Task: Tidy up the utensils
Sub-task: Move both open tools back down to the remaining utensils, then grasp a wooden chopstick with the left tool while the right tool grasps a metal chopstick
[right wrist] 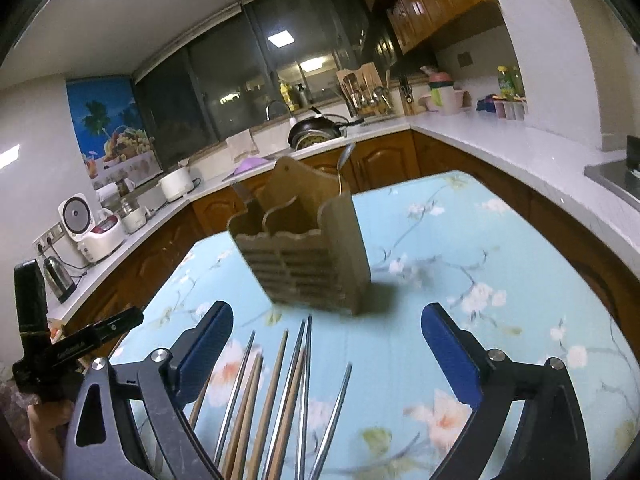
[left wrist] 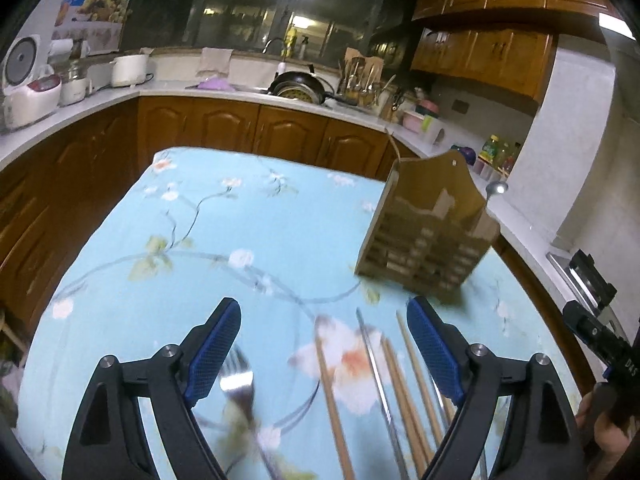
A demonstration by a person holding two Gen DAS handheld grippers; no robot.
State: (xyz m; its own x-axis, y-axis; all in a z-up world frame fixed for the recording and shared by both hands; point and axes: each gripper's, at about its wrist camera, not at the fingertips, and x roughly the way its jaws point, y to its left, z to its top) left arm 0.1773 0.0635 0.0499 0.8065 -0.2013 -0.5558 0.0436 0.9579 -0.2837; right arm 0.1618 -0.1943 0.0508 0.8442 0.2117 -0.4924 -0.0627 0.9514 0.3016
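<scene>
Nearest the lens in the left wrist view, the left hand-held gripper hovers with its blue pads wide apart and nothing between them. At the lower left of that frame a fork lies blurred on the floral-clothed surface, just beside the left pad. Toward the lower middle, the chopsticks, wooden and metal mixed, lie roughly side by side pointing up the frame. At the right middle stands the wooden utensil holder, upright, well apart from the loose pieces, with a spoon poking up behind it.

In the right wrist view the right hand-held gripper is likewise spread and empty; the chopsticks fan out in its lower-left half, the holder above centre.

Sorting seems barely begun: only the spoon is in the holder. Next, one gripper likely must descend, close on a single thin stick lying flat, and carry it to a compartment.
</scene>
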